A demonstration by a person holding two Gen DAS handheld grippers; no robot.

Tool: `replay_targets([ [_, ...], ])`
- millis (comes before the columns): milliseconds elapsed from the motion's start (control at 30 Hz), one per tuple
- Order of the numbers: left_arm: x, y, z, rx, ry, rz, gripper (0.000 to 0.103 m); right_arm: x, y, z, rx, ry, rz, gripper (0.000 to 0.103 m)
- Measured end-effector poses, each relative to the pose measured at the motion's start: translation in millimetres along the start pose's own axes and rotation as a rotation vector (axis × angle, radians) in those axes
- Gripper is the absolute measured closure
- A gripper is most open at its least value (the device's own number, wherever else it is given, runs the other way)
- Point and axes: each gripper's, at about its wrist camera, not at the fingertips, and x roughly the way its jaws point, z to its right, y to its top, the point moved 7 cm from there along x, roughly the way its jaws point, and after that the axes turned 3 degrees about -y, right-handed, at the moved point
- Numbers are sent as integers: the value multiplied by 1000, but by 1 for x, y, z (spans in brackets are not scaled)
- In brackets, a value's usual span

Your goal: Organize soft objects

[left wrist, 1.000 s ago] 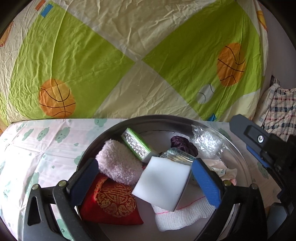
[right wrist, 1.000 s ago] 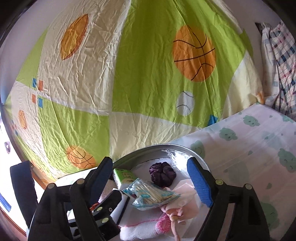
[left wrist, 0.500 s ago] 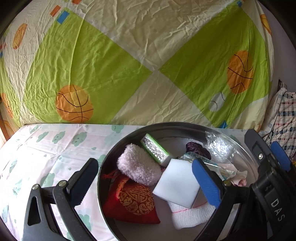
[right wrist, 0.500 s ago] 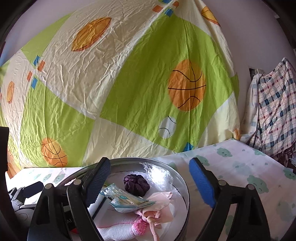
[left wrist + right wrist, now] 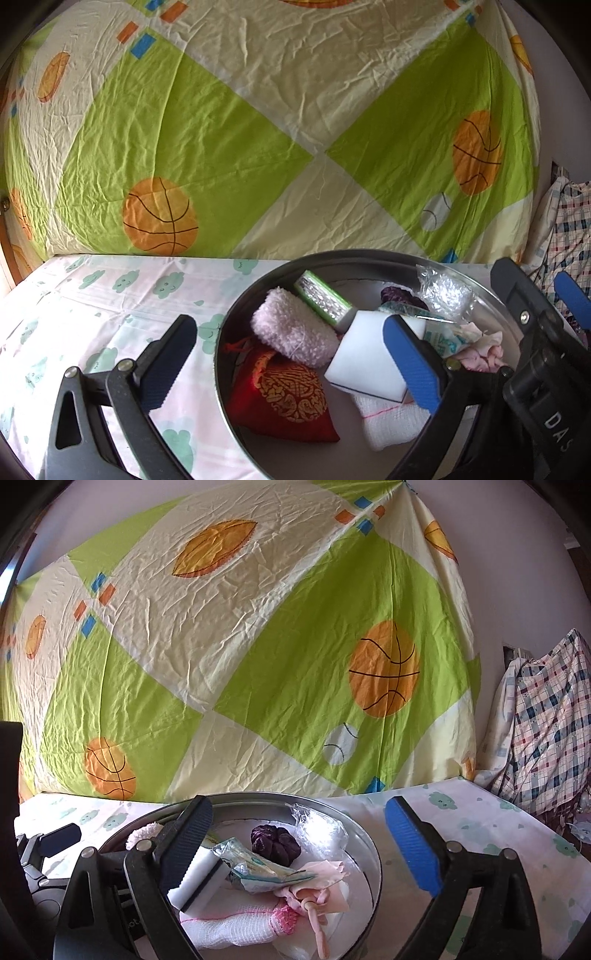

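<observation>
A round metal tin (image 5: 221, 354) (image 5: 375, 853) on the bed holds several soft things: a red embroidered pouch (image 5: 284, 402), a pink fluffy roll (image 5: 291, 328), a white sponge block (image 5: 369, 358) (image 5: 199, 878), white gauze (image 5: 391, 421) (image 5: 225, 926), a purple scrunchie (image 5: 273, 843), a clear plastic bag (image 5: 447, 295) and pink cloth (image 5: 325, 886). My left gripper (image 5: 291, 365) is open and empty, straddling the tin's left rim. My right gripper (image 5: 303, 849) is open and empty over the tin's right half.
A green and cream sheet with basketball prints (image 5: 258, 129) hangs behind the bed. The bed cover (image 5: 92, 314) has a cloud print. A plaid cloth (image 5: 546, 720) is heaped at the right. A green foil-faced pack (image 5: 321, 301) lies in the tin.
Both grippers have drawn back and risen from the tin. The left view has shifted left, so its left finger now stands outside the rim. The tin's contents have not moved.
</observation>
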Motion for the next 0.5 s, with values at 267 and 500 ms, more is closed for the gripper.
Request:
replay_targets([
  [267,-9,-1,-1,-11,-6,44,1,-11,3,11,57,-9,40,6],
  [500,-16,0,5,22,5,75,1,-20,6,19,91,-29,80,6],
])
